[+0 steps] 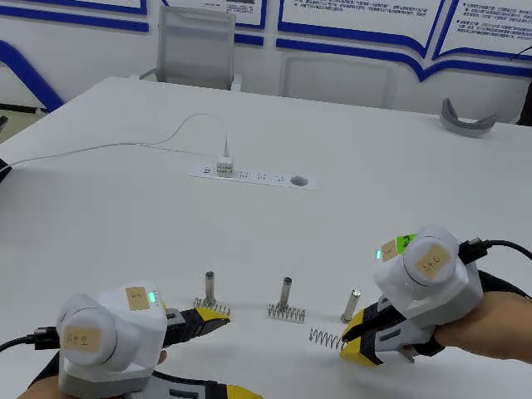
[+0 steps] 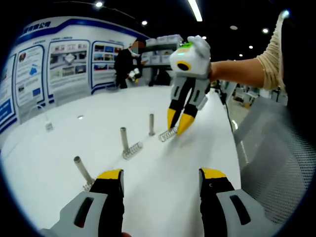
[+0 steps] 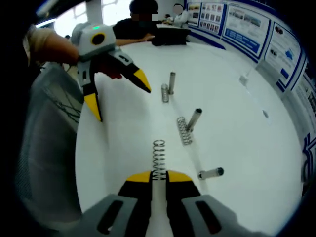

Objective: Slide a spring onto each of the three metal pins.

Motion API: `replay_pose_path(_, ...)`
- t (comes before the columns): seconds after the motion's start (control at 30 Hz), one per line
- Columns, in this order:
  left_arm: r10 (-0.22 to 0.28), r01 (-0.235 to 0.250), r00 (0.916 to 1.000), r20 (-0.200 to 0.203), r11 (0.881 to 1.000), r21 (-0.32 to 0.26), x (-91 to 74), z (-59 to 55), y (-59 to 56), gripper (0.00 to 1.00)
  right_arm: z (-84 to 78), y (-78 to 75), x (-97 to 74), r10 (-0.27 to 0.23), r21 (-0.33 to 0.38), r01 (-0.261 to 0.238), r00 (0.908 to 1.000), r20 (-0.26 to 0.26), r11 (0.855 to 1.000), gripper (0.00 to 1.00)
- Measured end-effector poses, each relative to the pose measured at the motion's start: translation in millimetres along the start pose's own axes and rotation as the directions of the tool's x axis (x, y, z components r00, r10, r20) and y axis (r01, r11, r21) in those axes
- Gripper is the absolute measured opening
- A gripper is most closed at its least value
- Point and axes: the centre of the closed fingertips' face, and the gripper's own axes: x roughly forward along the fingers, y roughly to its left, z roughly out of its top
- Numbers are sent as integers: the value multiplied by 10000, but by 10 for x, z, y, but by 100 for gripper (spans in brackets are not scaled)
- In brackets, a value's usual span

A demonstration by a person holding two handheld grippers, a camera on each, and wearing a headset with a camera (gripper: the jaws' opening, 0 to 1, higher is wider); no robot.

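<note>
The right gripper (image 3: 159, 177) clenches its yellow-tipped fingers (image 3: 141, 177) on one end of a small coiled steel spring (image 3: 158, 155), held low at the white counter (image 1: 125, 216) just beside the rightmost short metal pin (image 1: 352, 304). This leaves the free end open to be tipped up and threaded over the post. The left gripper (image 2: 161, 174), fingers spread and empty, hovers near the leftmost pin (image 1: 209, 287), apparently ready for the second spring (image 1: 212, 308) lying at its base. A third spring (image 1: 286, 312) rests at the foot of the middle pin (image 1: 285, 291); no pin is sleeved yet.
</note>
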Motion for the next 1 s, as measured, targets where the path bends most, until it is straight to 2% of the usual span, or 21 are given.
replay_pose_path(0.23, -268, 262, 9996, 134, 9989, 386, 129, 75, -45, 53, 108, 135, 3, 437, -532, -438, 9990, -27, 9976, 12)
replay_pose_path(0.57, -682, 657, 9974, 251, 9938, 897, 259, 186, -150, 41, 235, 244, 3, 799, -1136, -801, 9968, -66, 9903, 12)
replay_pose_path(1.0, -1053, 1007, 9942, 200, 9820, 1601, 340, 223, -243, 23, 285, 345, -6, 1117, -1643, -1142, 9934, -243, 9798, 12)
